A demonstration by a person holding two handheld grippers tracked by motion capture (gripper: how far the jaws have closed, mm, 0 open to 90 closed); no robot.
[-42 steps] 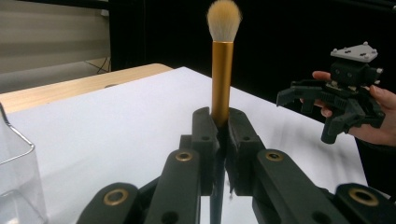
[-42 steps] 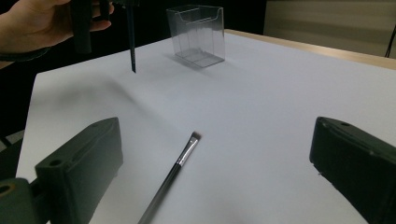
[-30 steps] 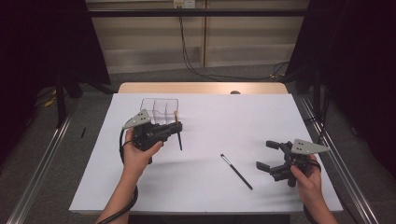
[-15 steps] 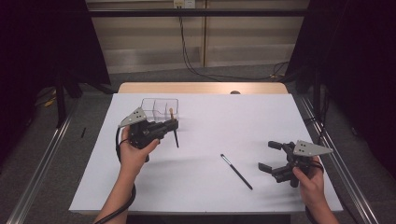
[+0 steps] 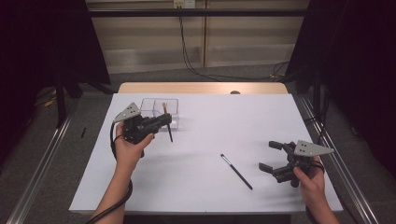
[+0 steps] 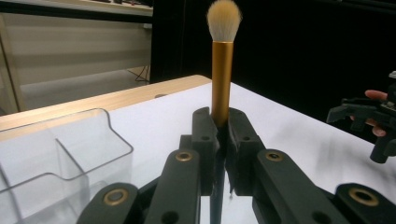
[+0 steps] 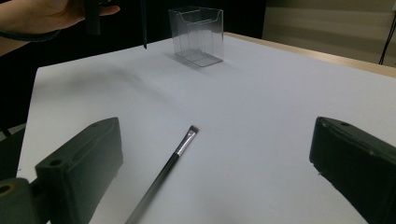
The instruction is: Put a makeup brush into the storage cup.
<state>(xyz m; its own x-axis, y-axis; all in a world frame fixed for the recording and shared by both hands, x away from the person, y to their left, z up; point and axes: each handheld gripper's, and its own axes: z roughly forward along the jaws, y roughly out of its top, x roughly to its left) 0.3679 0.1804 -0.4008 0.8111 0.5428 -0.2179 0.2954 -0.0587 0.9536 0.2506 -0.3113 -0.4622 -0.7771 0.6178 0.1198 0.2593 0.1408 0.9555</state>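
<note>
Gripping a makeup brush (image 6: 222,70) between closed jaws, the left gripper (image 5: 161,122) is holding it upright above the white table (image 5: 210,140), bristles up and dark handle tip pointing down. In the left gripper view the gold ferrule is rising straight out of the clamped pads, cream bristle head at the top. The brush is hanging just beside the clear plastic organizer (image 5: 159,109), at its near side, not inside any compartment; the handle tip is sitting clear of the table surface. The organizer is standing near the table's far left edge. The right gripper (image 5: 276,156) is resting low at the table's right side with jaws spread wide and nothing between them. A thin black brush (image 7: 168,170) is lying flat on the table just ahead of those open jaws, bristle end pointing toward the organizer.
</note>
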